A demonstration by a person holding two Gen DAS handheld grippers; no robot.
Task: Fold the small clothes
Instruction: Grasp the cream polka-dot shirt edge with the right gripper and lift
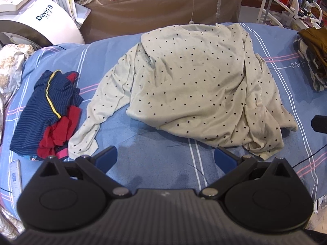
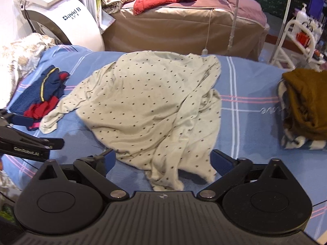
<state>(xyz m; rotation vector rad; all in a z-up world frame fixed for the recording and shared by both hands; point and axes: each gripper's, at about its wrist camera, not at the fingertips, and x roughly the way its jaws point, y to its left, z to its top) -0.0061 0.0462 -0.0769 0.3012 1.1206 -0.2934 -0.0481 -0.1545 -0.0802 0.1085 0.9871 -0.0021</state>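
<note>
Both grippers are hovering wide open, left gripper point(image 1: 166, 159) and right gripper point(image 2: 163, 161), the rumpled dotted shirt point(image 1: 192, 81) lying just ahead, one sleeve trailing left.

Soft matt knit polka-dot shirt point(image 1: 196, 85) on smooth woven striped bedsheet point(image 1: 159, 157).

Both views were evenly and fairly brightly lit, with soft shadows lying under the near hem of the pale dotted long-sleeved shirt point(image 1: 190, 77) on the blue striped bedsheet point(image 1: 159, 157). Fisheye curvature bent the edges, the corners went dark, and the right view's shirt looked slightly blurred.
</note>
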